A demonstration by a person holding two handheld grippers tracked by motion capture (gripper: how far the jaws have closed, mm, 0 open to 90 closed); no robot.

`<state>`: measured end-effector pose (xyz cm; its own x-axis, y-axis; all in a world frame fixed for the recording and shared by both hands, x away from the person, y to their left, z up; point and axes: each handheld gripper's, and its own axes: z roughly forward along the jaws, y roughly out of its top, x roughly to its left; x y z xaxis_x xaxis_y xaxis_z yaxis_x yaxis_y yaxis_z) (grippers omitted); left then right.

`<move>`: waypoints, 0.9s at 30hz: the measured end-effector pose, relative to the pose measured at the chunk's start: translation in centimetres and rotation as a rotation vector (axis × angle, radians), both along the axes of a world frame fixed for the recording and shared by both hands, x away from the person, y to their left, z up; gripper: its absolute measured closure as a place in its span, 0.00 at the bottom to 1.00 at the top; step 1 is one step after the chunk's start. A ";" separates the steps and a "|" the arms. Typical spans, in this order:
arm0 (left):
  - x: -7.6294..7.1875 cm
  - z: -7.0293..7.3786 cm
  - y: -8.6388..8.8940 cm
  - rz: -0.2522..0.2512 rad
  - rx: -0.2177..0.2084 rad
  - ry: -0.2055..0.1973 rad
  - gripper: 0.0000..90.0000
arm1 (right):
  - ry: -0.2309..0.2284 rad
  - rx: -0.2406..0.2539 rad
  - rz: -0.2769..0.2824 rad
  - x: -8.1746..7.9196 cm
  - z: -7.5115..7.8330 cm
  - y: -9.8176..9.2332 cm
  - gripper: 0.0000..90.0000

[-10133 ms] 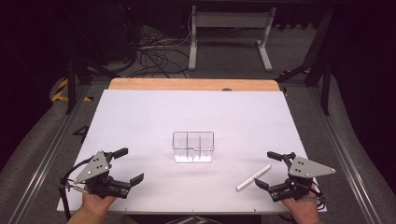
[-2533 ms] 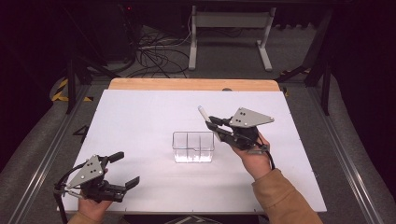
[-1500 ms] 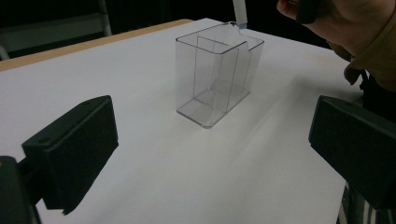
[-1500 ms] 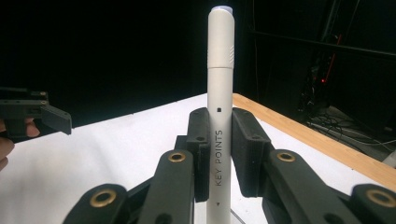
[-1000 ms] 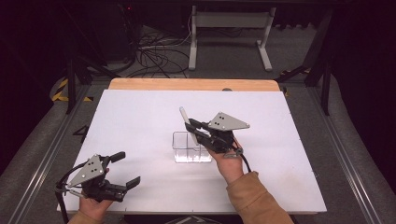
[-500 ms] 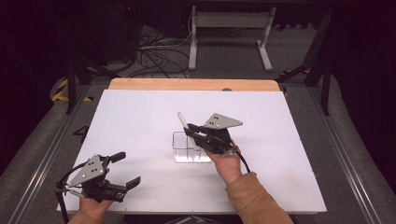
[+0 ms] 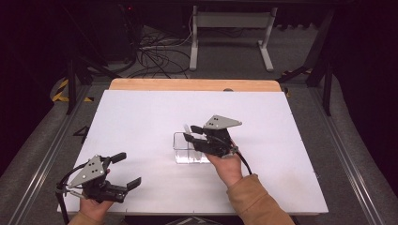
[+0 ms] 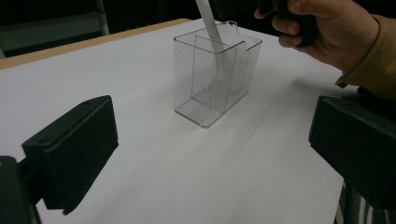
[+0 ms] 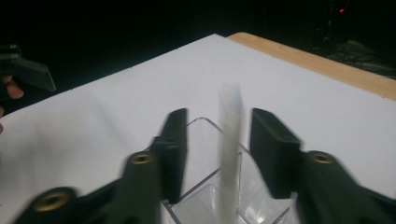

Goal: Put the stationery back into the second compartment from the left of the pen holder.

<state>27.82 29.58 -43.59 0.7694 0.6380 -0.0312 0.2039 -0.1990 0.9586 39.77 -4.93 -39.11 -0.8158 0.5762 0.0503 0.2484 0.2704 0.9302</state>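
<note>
White bench (image 7: 141, 117), wooden strip along far edge. Near its middle stands a clear plastic box (image 7: 190, 150), rectangular, open top, thin see-through walls, split by inner dividers into compartments side by side. From the left gripper view the box (image 8: 212, 79) looks glassy, w/ faint reflections on the base; edges catch light.

White stick (image 8: 212, 32) is in the box: slim, matte, straight, pale off-white. It leans tilted, lower part inside a compartment toward the far end of the box as seen from the left gripper view, upper part poking above the rim. Which compartment exactly — can't tell through the overlapping walls. In the right gripper view the stick (image 9: 229, 154) is blurred, rising betw. the two black jaws w/ a visible gap on each side, so not pinched.

Right gripper (image 7: 195, 136) hovers right over the box, jaws spread apart, stick top betw. them; grey three-cornered plate on top, cable trailing back along the hand (image 7: 227, 168), which has an ochre sleeve.

Left gripper (image 7: 126, 169) sits low at the near left corner of the bench, well apart from the box, jaws spread wide, nothing betw. them; left hand (image 7: 94, 206) holds it from below.

Beyond the bench: dark floor, cables, legs of a white stand.
</note>
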 end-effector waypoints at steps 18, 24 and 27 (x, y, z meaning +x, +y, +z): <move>0.1 0.1 0.0 -0.002 0.001 -0.009 0.02 | -0.163 0.050 -0.011 -2.2 3.4 -2.6 0.16; 0.0 0.1 0.1 0.002 -0.002 -0.004 0.02 | -0.170 0.045 -0.003 -2.6 4.0 -3.1 0.11; 0.0 0.1 0.2 0.004 0.003 -0.007 0.02 | -0.158 0.048 0.001 -2.6 4.3 -3.8 0.06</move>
